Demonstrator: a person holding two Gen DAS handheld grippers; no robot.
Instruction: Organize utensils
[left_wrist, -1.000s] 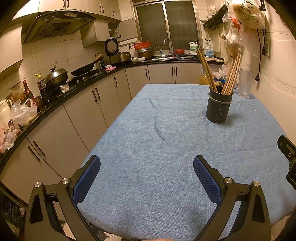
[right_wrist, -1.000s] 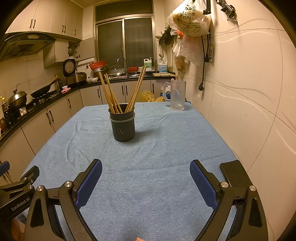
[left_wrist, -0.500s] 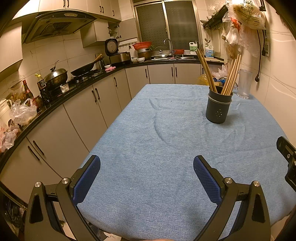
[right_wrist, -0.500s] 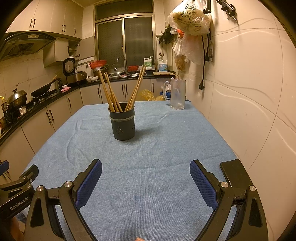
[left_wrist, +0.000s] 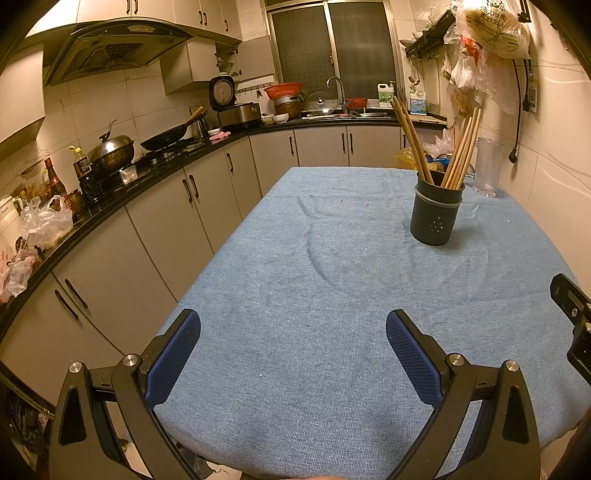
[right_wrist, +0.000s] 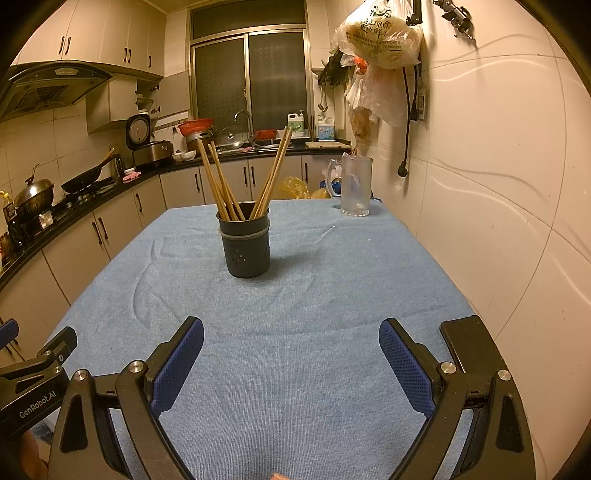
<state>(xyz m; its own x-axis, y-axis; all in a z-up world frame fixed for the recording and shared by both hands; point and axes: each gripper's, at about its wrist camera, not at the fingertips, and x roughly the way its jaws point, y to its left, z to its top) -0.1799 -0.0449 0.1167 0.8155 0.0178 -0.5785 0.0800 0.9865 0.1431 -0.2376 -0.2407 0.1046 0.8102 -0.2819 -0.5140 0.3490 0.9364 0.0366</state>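
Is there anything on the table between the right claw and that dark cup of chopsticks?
Nothing: the right wrist view shows only bare blue tablecloth between the right gripper and the dark cup of chopsticks.

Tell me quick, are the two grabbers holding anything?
Left gripper: open, holding nothing.
Right gripper: open, holding nothing.

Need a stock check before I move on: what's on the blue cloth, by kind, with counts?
Chopsticks: 7 visible, though overlap makes this uncertain
Dark utensil holder: 1
Clear glass mug: 1
Black phone-like slab: 1
Total: 10
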